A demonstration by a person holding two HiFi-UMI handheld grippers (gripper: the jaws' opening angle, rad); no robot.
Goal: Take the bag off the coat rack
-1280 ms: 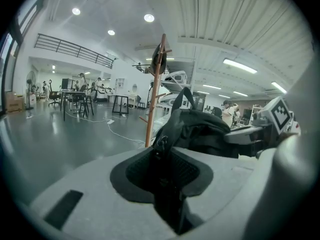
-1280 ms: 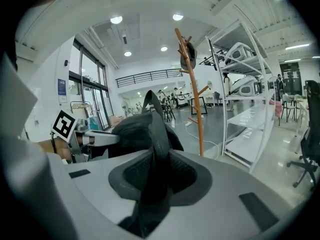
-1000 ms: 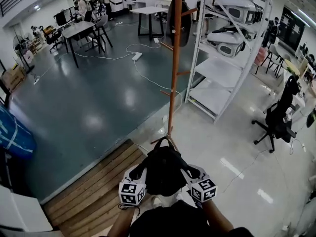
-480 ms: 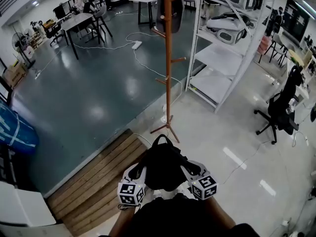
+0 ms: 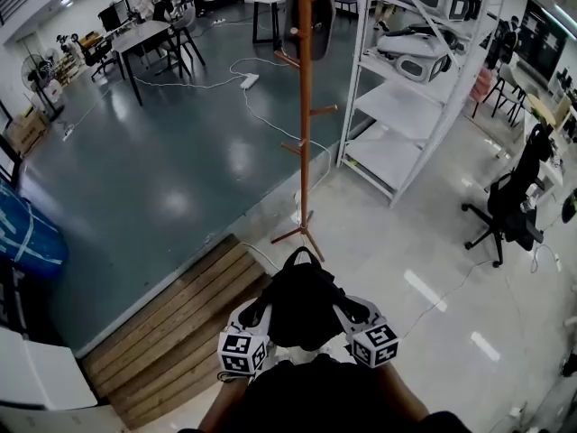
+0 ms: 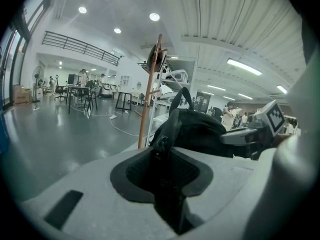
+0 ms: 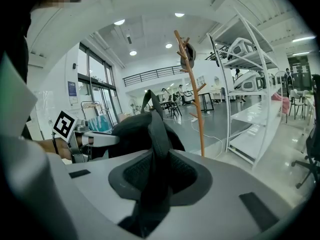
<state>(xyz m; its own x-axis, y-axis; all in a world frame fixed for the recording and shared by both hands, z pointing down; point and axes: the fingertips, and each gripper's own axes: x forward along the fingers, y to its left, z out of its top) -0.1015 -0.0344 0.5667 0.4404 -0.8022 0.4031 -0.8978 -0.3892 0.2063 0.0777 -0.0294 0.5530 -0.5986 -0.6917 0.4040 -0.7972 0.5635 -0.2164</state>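
A black bag (image 5: 302,303) hangs low in front of me between both grippers, a short way from the foot of the orange-brown coat rack (image 5: 305,106). My left gripper (image 5: 259,315) is shut on a black strap (image 6: 167,134) on the bag's left side. On the bag's right side, my right gripper (image 5: 345,311) is shut on another strap (image 7: 156,136). In the left gripper view the bag's body (image 6: 202,133) bulges just beyond the jaws, with the rack (image 6: 149,91) behind it. A second dark bag (image 5: 316,16) still hangs at the rack's top.
A white shelving unit (image 5: 406,88) stands right of the rack. A black office chair (image 5: 508,210) is further right. A wooden platform (image 5: 171,332) lies at my left, and a white cable (image 5: 261,133) runs over the dark floor. Tables and people (image 5: 149,43) are far back.
The bag and both grippers have drawn back from the rack: its foot was right at the bag's handle a second ago and now stands clear of it. Both grips hold.
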